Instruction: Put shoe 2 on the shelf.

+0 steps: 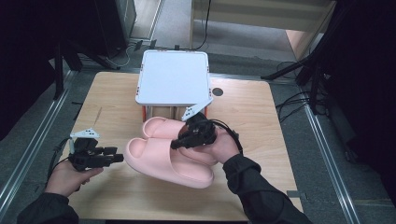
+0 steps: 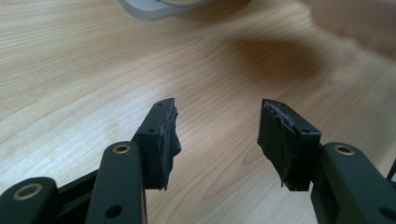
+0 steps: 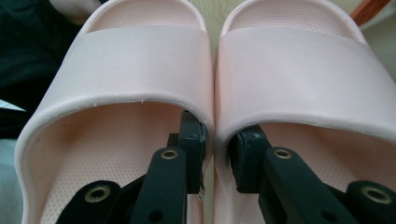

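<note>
Right tongs (image 3: 215, 156): we pinch the two inner side walls of the pink slippers (image 1: 170, 151) together, one jaw inside each slipper, just behind the straps.
Left tongs (image 2: 217, 140): we hold them spread with nothing between them, low over the bare bench (image 2: 70, 60), to the left of the pair.
Slippers' place: in the high view they sit side by side near the middle of the bench, toes pointing left, just in front of the white stand (image 1: 173, 77); the near one looks tilted up, though we cannot tell whether the pair is fully clear of the wood.
Grip risk: we judge the hold thin, since only two soft walls sit between the jaws; a quick swing could let one wall slide out, and that slipper would drop.
Sag risk: the hold sits toward the heel side of the straps, so the toe ends may droop and turn the pair about the jaws.
Collision risk: the far slipper lies close to the stand's orange legs (image 1: 143, 113); pushing forward without lifting could catch a toe there.
Left-hand risk: our empty tongs rest near the near slipper's toe, so a move leftward could knock into them.
</note>
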The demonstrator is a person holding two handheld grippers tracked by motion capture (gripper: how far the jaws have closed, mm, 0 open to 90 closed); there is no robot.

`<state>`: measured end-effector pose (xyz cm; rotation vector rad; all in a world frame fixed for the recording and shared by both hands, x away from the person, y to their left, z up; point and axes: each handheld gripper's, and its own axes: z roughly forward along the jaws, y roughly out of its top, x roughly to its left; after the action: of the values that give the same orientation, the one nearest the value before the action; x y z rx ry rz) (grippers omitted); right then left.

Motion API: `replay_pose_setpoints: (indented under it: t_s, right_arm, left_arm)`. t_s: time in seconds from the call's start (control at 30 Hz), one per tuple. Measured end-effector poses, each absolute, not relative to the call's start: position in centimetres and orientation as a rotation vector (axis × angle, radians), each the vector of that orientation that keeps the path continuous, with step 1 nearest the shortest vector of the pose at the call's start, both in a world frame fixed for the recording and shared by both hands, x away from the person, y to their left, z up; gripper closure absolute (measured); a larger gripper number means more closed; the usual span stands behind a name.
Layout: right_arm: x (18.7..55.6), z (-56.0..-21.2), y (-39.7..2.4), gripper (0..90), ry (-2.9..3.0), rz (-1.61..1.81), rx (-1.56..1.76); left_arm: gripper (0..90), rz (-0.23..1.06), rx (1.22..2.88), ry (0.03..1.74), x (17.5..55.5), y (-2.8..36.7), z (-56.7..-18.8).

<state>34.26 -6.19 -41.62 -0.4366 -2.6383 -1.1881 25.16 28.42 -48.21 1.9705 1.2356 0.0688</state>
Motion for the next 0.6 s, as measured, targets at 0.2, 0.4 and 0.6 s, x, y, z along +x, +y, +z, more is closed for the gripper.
replay_pose_setpoints:
  t_s: [0.2, 0.4, 0.6]
  right_arm:
    - [35.1, -39.0, -5.4, 77.3, -2.644, -1.183, -0.407]
    - [36.1, -36.3, -4.8, 77.6, -2.631, -1.162, -0.429]
    - [36.7, -33.8, -4.3, 78.2, -2.589, -1.159, -0.47]
  left_arm:
    - [46.3, 0.071, 1.965, 1.242, 25.0, 28.6, -48.2]
    - [46.0, 0.06, 1.973, 1.239, 25.1, 28.5, -48.3]
    - [46.0, 0.065, 1.969, 1.231, 25.1, 28.4, -48.2]
